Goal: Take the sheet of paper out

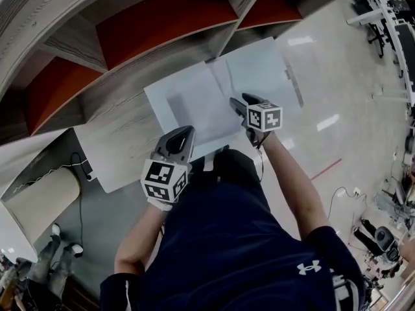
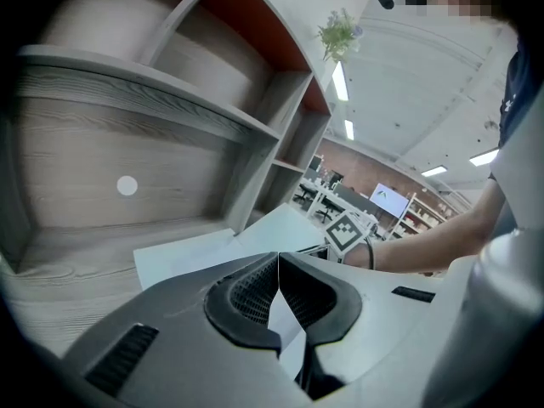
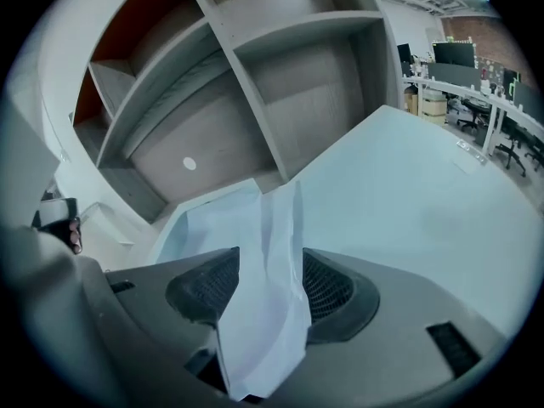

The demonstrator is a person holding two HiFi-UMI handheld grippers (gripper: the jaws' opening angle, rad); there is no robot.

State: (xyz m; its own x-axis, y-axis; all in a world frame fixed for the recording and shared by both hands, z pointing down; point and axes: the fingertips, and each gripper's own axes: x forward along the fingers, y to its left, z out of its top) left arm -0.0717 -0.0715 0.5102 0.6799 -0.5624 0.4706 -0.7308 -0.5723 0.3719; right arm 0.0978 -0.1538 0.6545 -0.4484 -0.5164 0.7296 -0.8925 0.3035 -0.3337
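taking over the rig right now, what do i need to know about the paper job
Left gripper: fingers closed on the near edge of the sheet of paper.
Right gripper: fingers apart, a bent part of the sheet loose between them.
Sheet: lies flat, far corner on the shelf unit's wooden board, the rest toward the person.
Done: looks largely drawn out.
Left: probably pull it fully clear.

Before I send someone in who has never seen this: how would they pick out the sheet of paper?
Find the grey shelf unit with red back panels; a white tabletop juts out from it. The sheet of paper lies where they meet, bluer than the tabletop, one edge bent up between the right gripper's open jaws.
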